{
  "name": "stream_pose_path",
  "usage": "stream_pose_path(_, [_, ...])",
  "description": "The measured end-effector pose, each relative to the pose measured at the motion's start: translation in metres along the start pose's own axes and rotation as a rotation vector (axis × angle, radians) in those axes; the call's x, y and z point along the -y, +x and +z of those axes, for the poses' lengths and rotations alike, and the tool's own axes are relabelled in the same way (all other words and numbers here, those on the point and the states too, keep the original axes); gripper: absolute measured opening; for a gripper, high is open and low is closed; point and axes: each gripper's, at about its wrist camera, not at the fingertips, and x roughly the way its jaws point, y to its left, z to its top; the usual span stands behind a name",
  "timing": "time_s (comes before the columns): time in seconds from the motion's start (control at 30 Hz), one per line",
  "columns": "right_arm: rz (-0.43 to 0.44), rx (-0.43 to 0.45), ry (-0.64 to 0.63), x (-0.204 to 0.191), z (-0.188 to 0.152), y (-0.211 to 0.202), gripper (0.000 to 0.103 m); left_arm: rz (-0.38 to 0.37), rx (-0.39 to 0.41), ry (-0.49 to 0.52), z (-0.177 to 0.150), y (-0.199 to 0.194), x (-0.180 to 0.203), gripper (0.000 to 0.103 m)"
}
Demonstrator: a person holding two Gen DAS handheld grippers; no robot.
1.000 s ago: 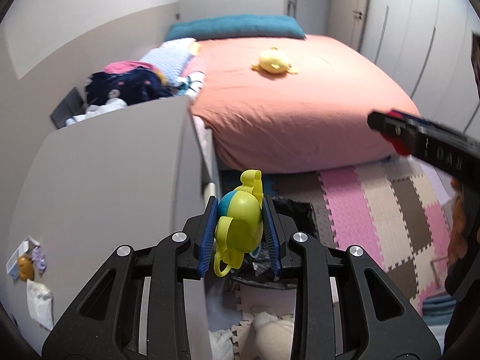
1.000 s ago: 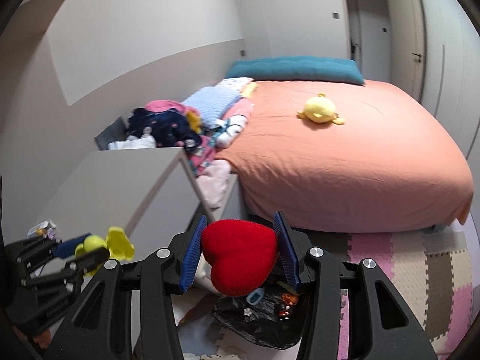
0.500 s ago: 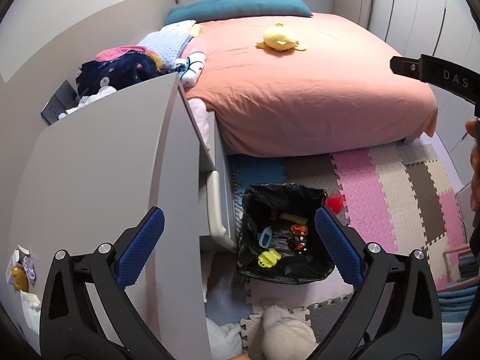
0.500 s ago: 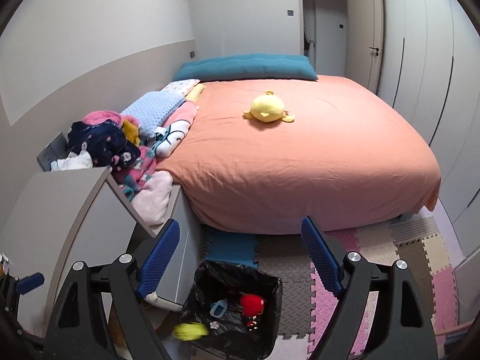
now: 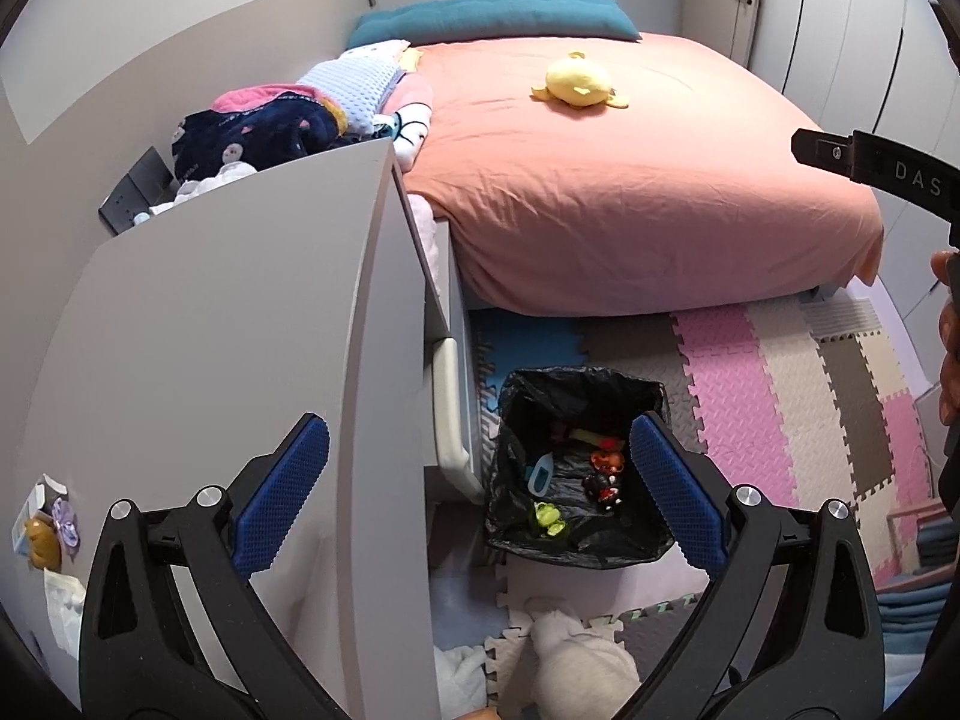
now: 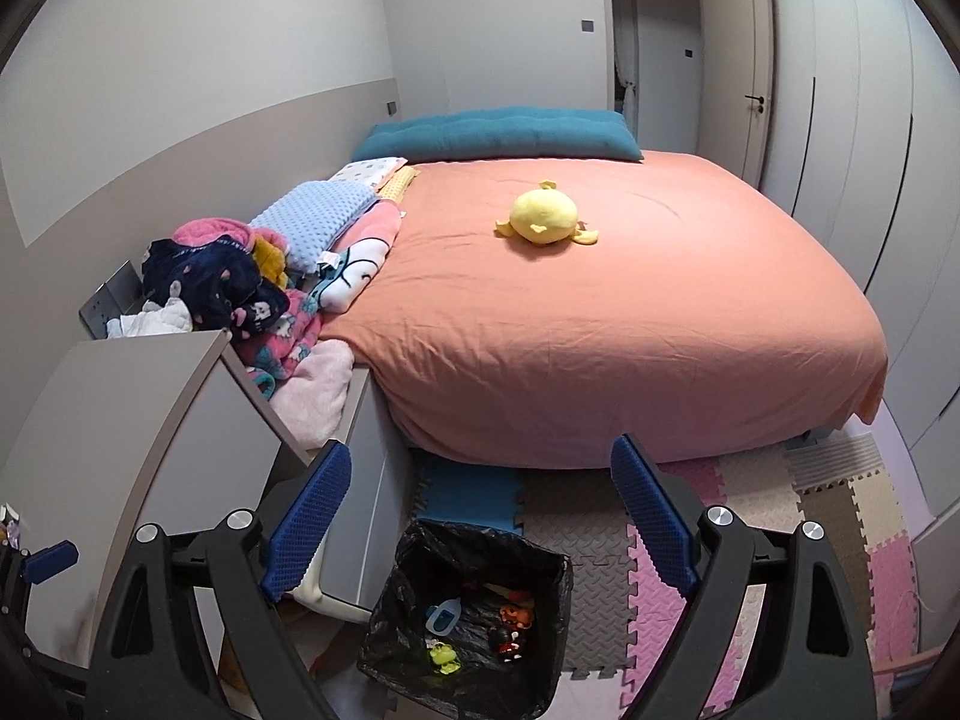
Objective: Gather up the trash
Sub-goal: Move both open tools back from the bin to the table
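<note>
A bin lined with a black bag (image 5: 651, 402) (image 6: 414, 606) stands on the floor mats beside the grey cabinet. Inside lie a yellow-green toy (image 5: 547, 517) (image 6: 443, 655), a blue piece (image 5: 539, 474) and small orange and black figures (image 5: 606, 474) (image 6: 513, 624). My left gripper (image 5: 477, 492) hangs above the bin, open wide, with nothing between its blue pads. My right gripper (image 6: 480, 513) also hovers over the bin; its jaws are opening and hold nothing. Its black finger (image 5: 870, 168) shows at the right of the left wrist view.
A grey cabinet (image 5: 228, 360) rises left of the bin, with small items (image 5: 42, 534) on its top. Behind are a bed with an orange sheet (image 6: 600, 312), a yellow plush (image 6: 543, 216) and a clothes pile (image 6: 216, 276). Foam puzzle mats (image 5: 780, 390) and a white cloth (image 5: 576, 654) cover the floor.
Both grippers went from shut to open. The yellow-green toy left the left gripper and the red heart left the right one; both dropped into the bin. Both views tilted down.
</note>
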Motion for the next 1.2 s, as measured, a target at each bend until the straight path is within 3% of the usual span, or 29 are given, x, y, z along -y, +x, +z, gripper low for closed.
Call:
stream_pose_path(0.3, [0.050,0.011,-0.027,-0.029,-0.005,-0.018,0.089,0.020,0.036,-0.034,-0.014,-0.024,-0.023,0.097])
stream_pose_path(0.47, [0.101,0.015,-0.050,-0.053,-0.012,-0.030,0.100,0.038,0.055,-0.062,-0.028,-0.039,-0.044,0.097])
stream_pose_path(0.6, [0.123,0.017,-0.077,-0.075,-0.016,-0.038,0.100,0.054,0.065,-0.096,-0.041,-0.052,-0.064,0.097])
stream_pose_path(1.2, [0.278,-0.016,-0.181,-0.189,-0.046,-0.054,0.100,0.213,0.077,-0.283,-0.118,-0.097,-0.175,0.097])
